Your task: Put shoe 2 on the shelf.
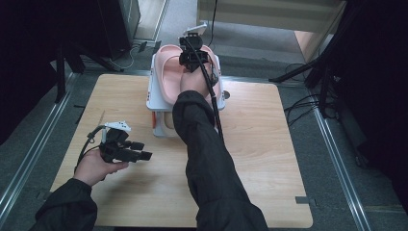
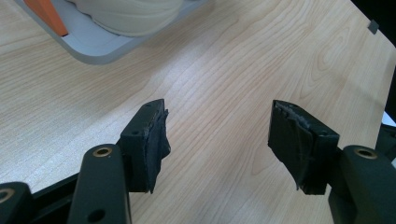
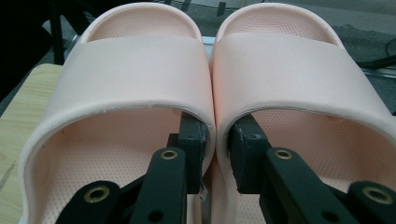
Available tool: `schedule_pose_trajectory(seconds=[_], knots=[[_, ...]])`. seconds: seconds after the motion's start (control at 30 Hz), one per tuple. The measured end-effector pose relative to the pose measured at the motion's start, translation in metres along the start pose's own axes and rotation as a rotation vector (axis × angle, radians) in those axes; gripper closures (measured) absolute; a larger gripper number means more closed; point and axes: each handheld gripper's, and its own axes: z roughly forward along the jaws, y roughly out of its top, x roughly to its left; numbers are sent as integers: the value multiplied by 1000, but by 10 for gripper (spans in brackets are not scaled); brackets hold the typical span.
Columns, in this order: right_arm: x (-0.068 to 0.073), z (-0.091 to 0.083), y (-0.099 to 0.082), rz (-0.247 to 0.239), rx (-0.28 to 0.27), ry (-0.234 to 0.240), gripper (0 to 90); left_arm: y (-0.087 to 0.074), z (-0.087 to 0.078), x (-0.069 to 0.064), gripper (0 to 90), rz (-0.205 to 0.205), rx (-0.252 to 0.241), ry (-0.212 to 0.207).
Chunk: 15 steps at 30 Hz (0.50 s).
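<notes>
Light wooden table (image 1: pixel 260 159) on grey carpeted floor (image 1: pixel 183 19), metal floor rails (image 1: pixel 29 159) along both sides, black stand legs (image 1: pixel 308 72) at right, loose cables (image 1: pixel 300 103) beside them, cream slipper (image 2: pixel 130 16) on the rack's lower shelf, orange rack post (image 2: pixel 46 14).

place: lab or studio | signs: floor rails (image 1: pixel 29 159), black stands (image 1: pixel 327 72), loose cables (image 1: pixel 300 103)

A: What surface lies beneath the open jaws in the left gripper view?
B: A light wooden table (image 2: pixel 243 60), its grain running slantwise ahead of both jaws.

A: And around the table?
B: Grey carpet floor (image 1: pixel 337 192), metal rails (image 1: pixel 29 159) on either side, dark stands (image 1: pixel 62 67), trailing cables (image 1: pixel 300 103), a pale cabinet (image 1: pixel 269 14) at the far end.
</notes>
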Motion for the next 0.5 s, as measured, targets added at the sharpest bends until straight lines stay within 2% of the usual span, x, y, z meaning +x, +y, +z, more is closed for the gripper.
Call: schedule_pose_trajectory(seconds=[0.33, 0.5], knots=[[-2, 6, 2, 10, -8, -20, 754, 0, -1, 1, 369, 2, -2, -3], [0, 6, 1, 8, -14, -16, 711, 0, -1, 1, 368, 4, 0, -3]])
